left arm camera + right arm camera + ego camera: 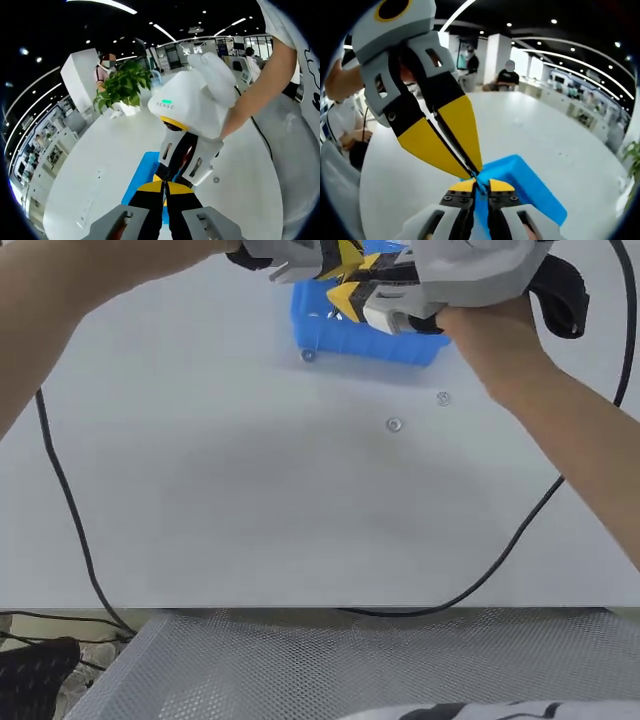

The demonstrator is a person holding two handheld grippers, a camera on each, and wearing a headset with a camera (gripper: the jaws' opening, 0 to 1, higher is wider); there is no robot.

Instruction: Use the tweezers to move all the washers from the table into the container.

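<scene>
Black cable [505, 555] is looped across the near worktop [250, 520]. Left claw [475, 177] and right claw [481, 188] are closed tip-to-tip above the far blue plastic container [330, 335], contents indiscernible; 3 small metal washers [394, 424] nearby could be scattered by cable drag.

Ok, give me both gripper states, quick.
Left gripper: closed, holding the tweezers.
Right gripper: closed on the tweezers' tip, as far as the view shows.

Container part-covered, jaw tips unclear
The left gripper [474, 174] and right gripper [481, 187] cover much of the blue container [350, 340], its inside hidden; whatever sits between their meeting tips is too thin to tell.
</scene>
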